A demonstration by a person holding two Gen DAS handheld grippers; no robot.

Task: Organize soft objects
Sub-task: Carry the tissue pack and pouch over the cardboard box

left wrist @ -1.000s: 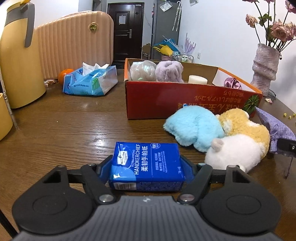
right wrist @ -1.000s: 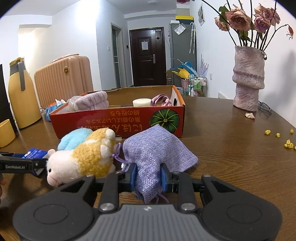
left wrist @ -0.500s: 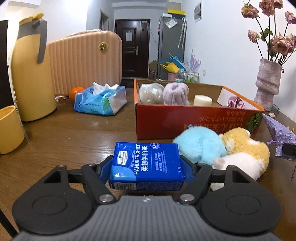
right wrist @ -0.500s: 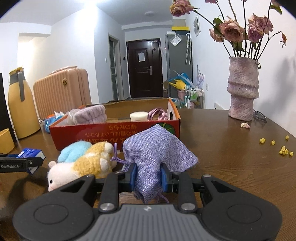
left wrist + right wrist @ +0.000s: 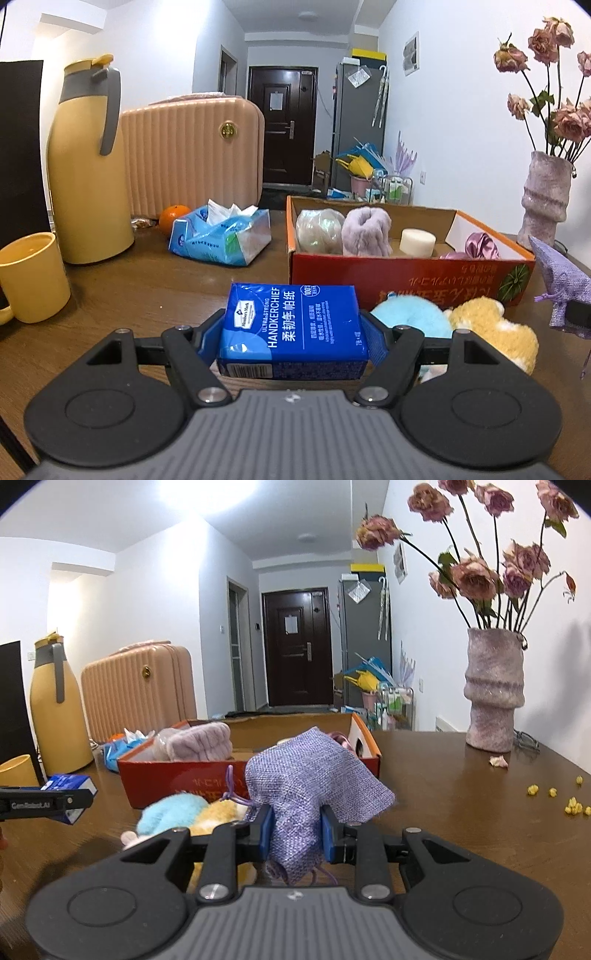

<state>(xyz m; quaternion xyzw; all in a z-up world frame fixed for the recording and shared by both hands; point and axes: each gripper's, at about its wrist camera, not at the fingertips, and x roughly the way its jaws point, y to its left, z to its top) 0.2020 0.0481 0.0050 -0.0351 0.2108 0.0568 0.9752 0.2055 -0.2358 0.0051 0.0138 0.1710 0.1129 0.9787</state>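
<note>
Your left gripper (image 5: 291, 332) points slightly downward, held above the wooden table (image 5: 129, 280), and its jaws are clamped on the two sides of a blue handkerchief pack (image 5: 293, 328), which lies flat between the pads with its printed face up. Your right gripper (image 5: 296, 829) points a little below level too, its jaws drawn narrow and pinching the gathered end of a purple woven pouch (image 5: 310, 775), whose body fans out ahead of the pads and clear of the table.

Take the red cardboard box (image 5: 406, 273) as your landmark. It sits on the table ahead of both grippers, and the handkerchief pack hangs just in front of its left near corner, while the pouch hangs in front of its right end. Inside the box lie a pale shiny bundle (image 5: 319, 230), a fluffy lilac roll (image 5: 365, 230), a cream puck (image 5: 417, 242) and a shiny pink scrunchie (image 5: 482, 245). Against the box's front wall, on the table, lie a light blue plush (image 5: 410, 319) and a yellow and white plush (image 5: 491, 332), touching each other.

Left of the box stand a peach suitcase (image 5: 192, 155), a tall yellow thermos (image 5: 86, 166), an open tissue pack (image 5: 221, 236), a yellow mug (image 5: 33, 277) and an orange (image 5: 173, 218). Right of the box stands a vase of dried roses (image 5: 493, 690), with yellow crumbs (image 5: 554, 797) scattered on the table beyond it.
</note>
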